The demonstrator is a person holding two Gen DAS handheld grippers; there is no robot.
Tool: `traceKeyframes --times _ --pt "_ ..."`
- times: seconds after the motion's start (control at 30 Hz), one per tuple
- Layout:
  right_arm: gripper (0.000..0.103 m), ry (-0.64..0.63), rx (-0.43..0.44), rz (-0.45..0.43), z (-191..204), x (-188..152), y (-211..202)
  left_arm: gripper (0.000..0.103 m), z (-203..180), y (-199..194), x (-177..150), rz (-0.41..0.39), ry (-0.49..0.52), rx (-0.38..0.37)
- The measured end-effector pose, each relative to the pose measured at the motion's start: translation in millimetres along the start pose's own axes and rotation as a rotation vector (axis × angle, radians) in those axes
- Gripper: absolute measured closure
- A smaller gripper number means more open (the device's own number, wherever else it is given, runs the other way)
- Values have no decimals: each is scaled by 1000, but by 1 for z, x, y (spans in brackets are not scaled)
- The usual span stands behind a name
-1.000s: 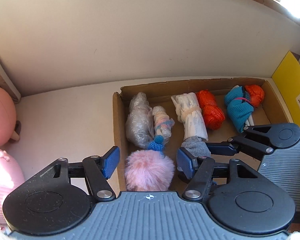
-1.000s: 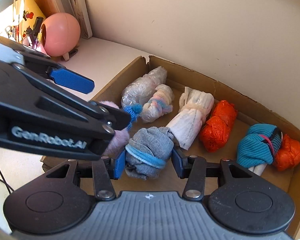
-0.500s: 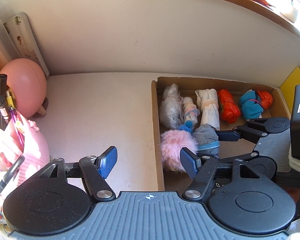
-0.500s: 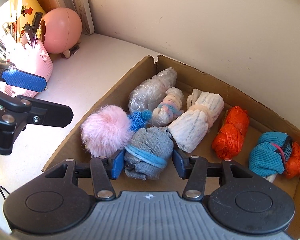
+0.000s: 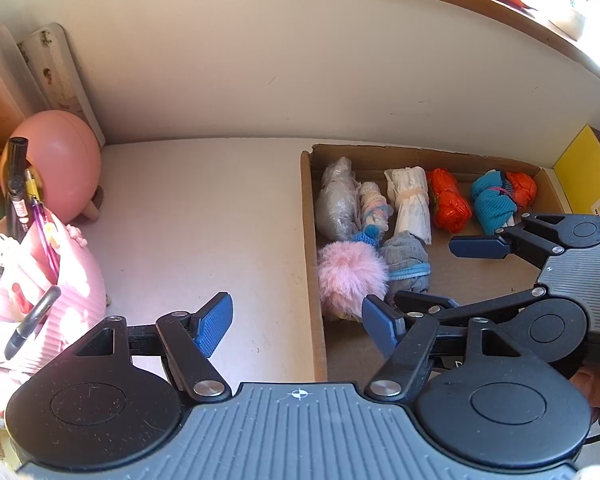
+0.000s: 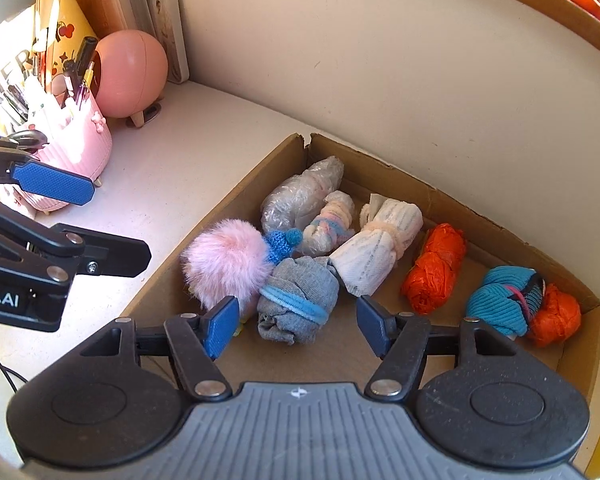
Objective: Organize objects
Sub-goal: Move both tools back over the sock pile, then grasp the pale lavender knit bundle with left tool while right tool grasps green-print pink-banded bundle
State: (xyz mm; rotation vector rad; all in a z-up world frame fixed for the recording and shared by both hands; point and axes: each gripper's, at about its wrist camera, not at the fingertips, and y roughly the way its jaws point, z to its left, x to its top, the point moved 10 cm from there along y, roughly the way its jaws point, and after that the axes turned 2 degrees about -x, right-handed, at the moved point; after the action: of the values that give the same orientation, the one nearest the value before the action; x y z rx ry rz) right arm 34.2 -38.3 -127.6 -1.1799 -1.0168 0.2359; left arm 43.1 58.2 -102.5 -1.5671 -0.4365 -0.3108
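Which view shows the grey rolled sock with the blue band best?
Right wrist: the grey rolled sock with the blue band lies close and whole. Left wrist shows it smaller, its lower end behind the right tongs.

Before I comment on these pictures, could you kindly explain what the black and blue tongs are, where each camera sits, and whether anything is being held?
They are hand-held two-finger grippers, one per hand, each with a fisheye camera looking along its fingers. One picture looks from the left gripper, the other from the right gripper. Both are open and hold nothing. On the white desk, a cardboard box holds rolled bundles: a grey sock roll, a pink pompom, a white roll, an orange bundle and others. A pink pen holder stands to the left.
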Motion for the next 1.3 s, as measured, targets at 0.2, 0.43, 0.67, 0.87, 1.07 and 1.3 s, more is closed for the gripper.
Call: traceKeyframes --times 0.2,0.43,0.67,0.87,1.07,1.3 --pt "39 28 -34 -42 -24 12 -29 26 -7 -12 -8 -11 33 -3" --pt "38 65 -55 -81 -38 14 -51 26 -11 -27 -17 -32 57 -6" --pt "35 138 -75 -130 -50 -6 -81 21 -2 -46 -38 -47 63 -1" --pt "31 230 -105 -137 -67 -53 -124 20 12 -65 -69 -32 77 3" --pt "31 282 -111 -67 -64 -118 -142 18 -7 -73 -106 3 120 -62" --pt "30 277 -42 69 -24 -167 -104 16 -44 -57 -140 59 231 -112"
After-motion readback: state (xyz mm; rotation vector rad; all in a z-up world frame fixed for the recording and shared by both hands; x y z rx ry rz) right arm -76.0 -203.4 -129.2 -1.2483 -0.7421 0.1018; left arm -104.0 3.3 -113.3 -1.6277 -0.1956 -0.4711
